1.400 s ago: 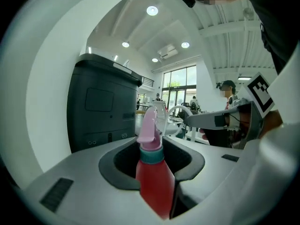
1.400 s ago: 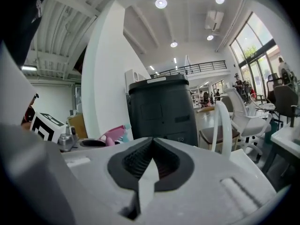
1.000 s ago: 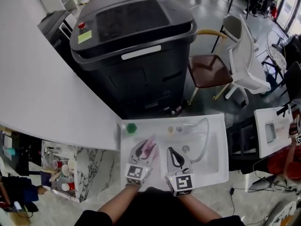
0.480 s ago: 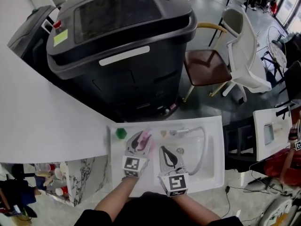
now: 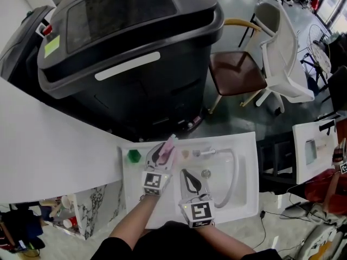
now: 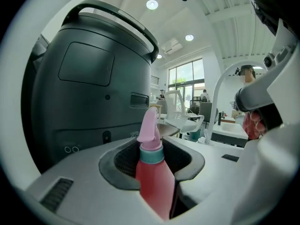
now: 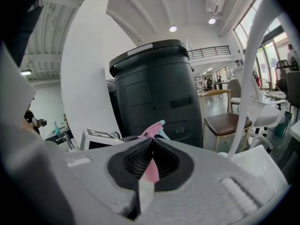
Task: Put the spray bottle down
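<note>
The spray bottle [image 6: 154, 184] has a red body, a teal collar and a pink head. My left gripper [image 6: 152, 149] is shut on its body, and the head sticks out upright past the jaw tips. In the head view the left gripper [image 5: 161, 153] holds the bottle [image 5: 170, 144] over the far edge of the white sink top [image 5: 244, 199]. To its right, over the basin, sits my right gripper [image 5: 190, 179]. In its own view the right gripper [image 7: 152, 142] has its tips together and grips nothing; the bottle's pink head [image 7: 154, 128] shows beyond them.
A green object [image 5: 133, 156] lies at the sink top's far left. A curved white faucet hose [image 5: 234, 169], a drain [image 5: 206, 173] and small items [image 5: 186, 153] are in the basin. A big dark machine [image 5: 130, 53] stands behind, with a brown chair [image 5: 238, 75] and a white chair [image 5: 282, 47].
My left gripper has carried the bottle away from me toward the sink top's far edge and lower. The right gripper has shifted a little the same way.
</note>
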The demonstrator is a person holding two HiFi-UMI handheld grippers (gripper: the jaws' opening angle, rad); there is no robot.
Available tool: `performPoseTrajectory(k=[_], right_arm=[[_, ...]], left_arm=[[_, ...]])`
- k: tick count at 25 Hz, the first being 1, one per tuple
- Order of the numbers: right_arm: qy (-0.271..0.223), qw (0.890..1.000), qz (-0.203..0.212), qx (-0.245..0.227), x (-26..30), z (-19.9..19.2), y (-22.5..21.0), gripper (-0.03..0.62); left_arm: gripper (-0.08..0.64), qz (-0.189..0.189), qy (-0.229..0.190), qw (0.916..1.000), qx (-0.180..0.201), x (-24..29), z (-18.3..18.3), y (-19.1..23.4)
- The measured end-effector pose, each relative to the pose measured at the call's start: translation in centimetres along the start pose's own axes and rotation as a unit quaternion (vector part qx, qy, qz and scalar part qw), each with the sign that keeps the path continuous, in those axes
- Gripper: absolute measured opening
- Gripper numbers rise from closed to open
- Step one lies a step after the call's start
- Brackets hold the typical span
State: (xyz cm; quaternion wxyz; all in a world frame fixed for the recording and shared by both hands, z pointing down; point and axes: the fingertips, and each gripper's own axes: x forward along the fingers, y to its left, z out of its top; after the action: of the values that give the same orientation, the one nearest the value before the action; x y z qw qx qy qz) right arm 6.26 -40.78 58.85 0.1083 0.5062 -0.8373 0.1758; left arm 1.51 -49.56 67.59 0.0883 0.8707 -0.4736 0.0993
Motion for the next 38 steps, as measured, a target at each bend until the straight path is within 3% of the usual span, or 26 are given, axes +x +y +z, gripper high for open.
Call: performPoseTrajectory(k=[5,12,18,23,27,34,38], right_arm=[[0.002,1.0,0.006,0.01,0.1,0.2,0.0,-0.002],[0.012,1.0,0.02,0.012,0.1,-0.7,0.5,-0.002],[0.012,0.999,0.028,0.011,-0.3,-0.8,1.0,-0.002],[0.006,1.0,0.02,0.019,-0.8,-0.7,1.0,-0.002],[0.005,1.0,0.015,0.021,-1.5,-0.6,1.0,-0.002],[-0.005,1.0,0.01,0.012,-3.4,0.0,1.8,-0.002],[-0.014,1.0,0.004,0.003,-4.9,0.1,3.0,-0.002]], left_arm=[[0.158,-0.014,-0.031,0.9992,0.021,1.4,0.4,-0.6],[0.163,0.0,-0.036,0.9993,0.009,-0.1,1.1,-1.3],[0.167,-0.024,-0.029,0.9961,0.08,-2.1,-0.2,-2.5],[0.176,-0.025,-0.009,0.9978,0.061,-2.4,-0.8,-2.2],[0.244,-0.025,0.022,0.9978,0.057,-2.7,-2.9,-1.4],[0.278,-0.02,0.027,0.9994,0.014,-5.8,-2.2,-1.4],[0.278,-0.005,0.006,0.9998,-0.021,-9.3,-0.9,-1.7]])
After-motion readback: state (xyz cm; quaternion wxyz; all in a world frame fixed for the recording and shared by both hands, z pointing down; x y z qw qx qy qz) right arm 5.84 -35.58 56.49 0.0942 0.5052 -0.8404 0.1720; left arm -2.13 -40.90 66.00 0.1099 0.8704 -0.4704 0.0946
